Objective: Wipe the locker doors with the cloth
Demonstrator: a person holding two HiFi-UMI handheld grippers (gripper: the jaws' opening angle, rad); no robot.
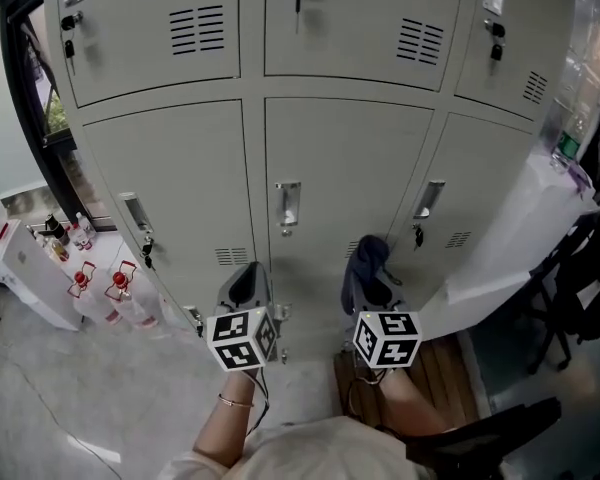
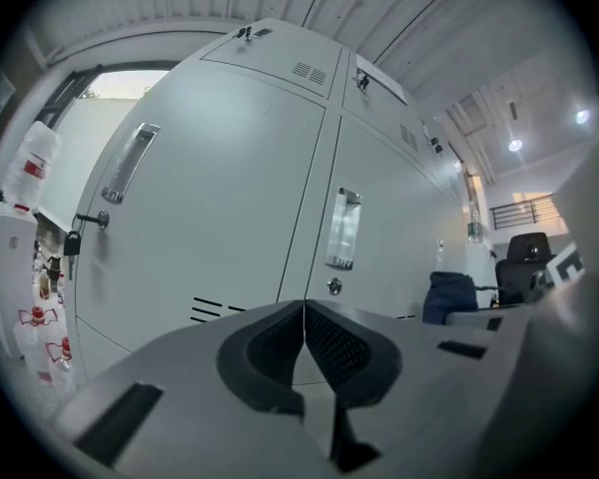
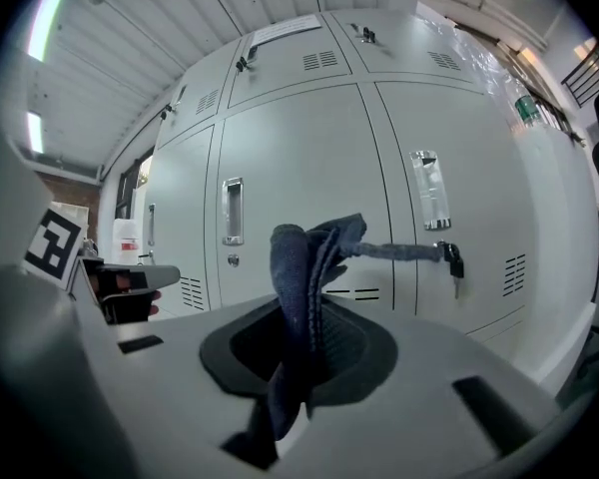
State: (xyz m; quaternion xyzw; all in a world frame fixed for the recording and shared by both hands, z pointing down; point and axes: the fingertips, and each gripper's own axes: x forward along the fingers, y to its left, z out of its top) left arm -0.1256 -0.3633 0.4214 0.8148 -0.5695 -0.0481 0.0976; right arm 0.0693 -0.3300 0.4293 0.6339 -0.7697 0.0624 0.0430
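Two rows of grey locker doors (image 1: 345, 153) stand ahead. Left tongs (image 2: 303, 312) are closed w/ nothing btwn them, low by the middle door. Right tongs (image 3: 304, 332) grip the blue cloth (image 3: 301, 252), bunched upright, near the lower doors to the right; can't tell if it touches

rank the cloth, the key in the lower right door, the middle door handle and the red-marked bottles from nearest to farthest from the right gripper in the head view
1. cloth, clamped in the right gripper itself.
2. key, just up and right, on the lower right door.
3. middle door handle, up and left.
4. red-marked bottles, far left, low down.
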